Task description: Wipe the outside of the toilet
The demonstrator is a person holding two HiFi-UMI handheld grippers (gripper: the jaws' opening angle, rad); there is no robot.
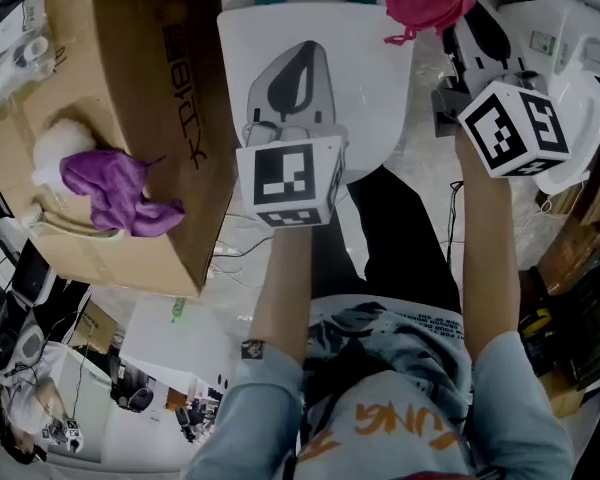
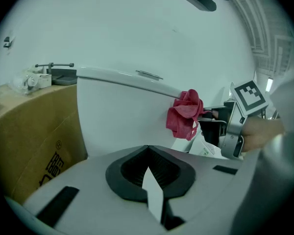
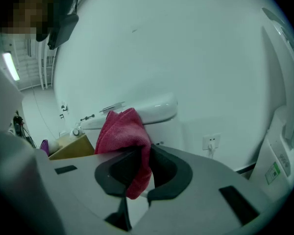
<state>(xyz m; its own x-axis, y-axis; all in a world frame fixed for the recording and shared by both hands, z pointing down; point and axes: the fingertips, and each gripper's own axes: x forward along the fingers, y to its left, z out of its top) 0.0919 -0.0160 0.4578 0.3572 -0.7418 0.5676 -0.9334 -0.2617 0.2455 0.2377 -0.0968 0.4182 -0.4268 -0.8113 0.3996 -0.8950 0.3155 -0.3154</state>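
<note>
The cloth (image 3: 121,131) is being gripped by the right tool (image 3: 139,155), with the toilet (image 3: 154,109) near, just ahead. The left tool (image 2: 147,153) is being held closed, empty, facing the toilet.

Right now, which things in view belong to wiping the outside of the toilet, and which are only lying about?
For the job:
- toilet
- red cloth, clamped in the right hand-held gripper
- left hand-held gripper, shut with nothing in it

Lying about:
- cardboard box
- purple cloth on the box
</note>
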